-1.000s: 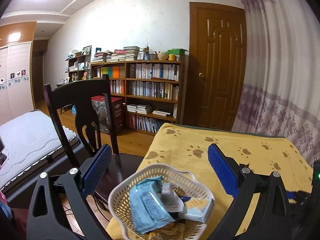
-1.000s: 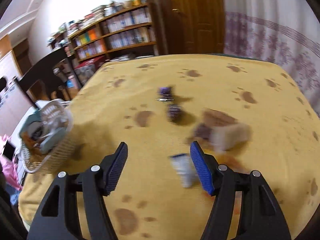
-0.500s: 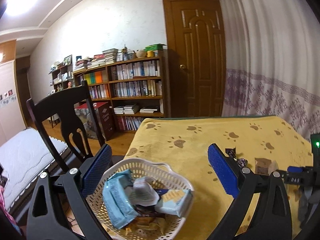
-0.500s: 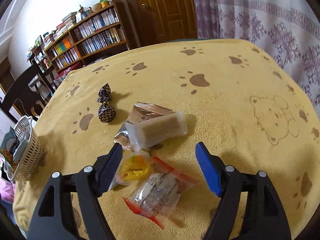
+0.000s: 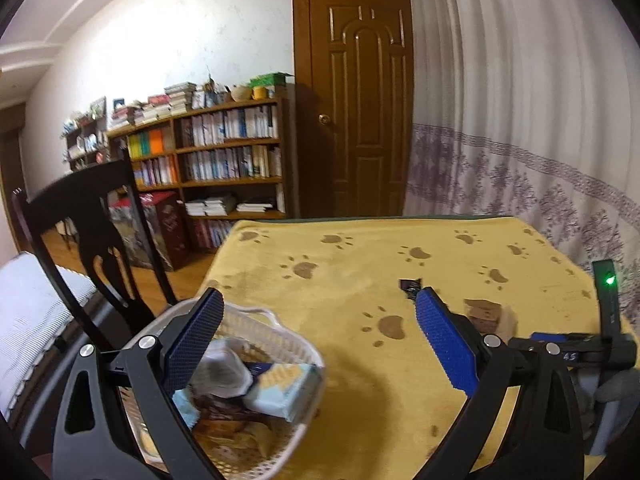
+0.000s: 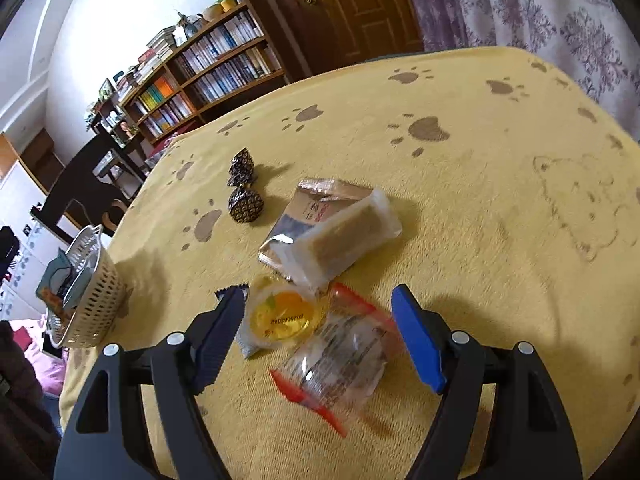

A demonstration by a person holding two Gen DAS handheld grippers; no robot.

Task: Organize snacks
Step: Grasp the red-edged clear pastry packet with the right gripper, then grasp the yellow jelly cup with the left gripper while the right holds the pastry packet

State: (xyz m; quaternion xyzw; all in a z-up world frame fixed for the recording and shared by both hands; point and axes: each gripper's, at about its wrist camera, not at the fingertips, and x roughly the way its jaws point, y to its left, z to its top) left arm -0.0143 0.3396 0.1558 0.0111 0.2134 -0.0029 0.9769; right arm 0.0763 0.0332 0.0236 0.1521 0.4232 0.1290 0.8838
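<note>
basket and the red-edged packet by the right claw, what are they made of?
Basket: looks like cream moulded plastic, matte, with regular slotted walls. Packet: likely thin clear plastic film, glossy and crinkled, with red sealed edges; its contents show through but are blurred.

Black gripper (image 6: 318, 332) frame, blue pads (image 6: 416, 340) (silver screws)

Both fisheye views are brightly and evenly lit, with black vignette corners and strong bowing of the door (image 5: 354, 96) and bookshelf (image 6: 208, 68) toward the frame edges. In the left wrist view the basket (image 5: 256, 364) at lower left is smeared by motion blur. In the right wrist view the clear red-edged packet (image 6: 340, 360) at lower centre is blurred, and snacks cast short soft shadows toward the right.
</note>
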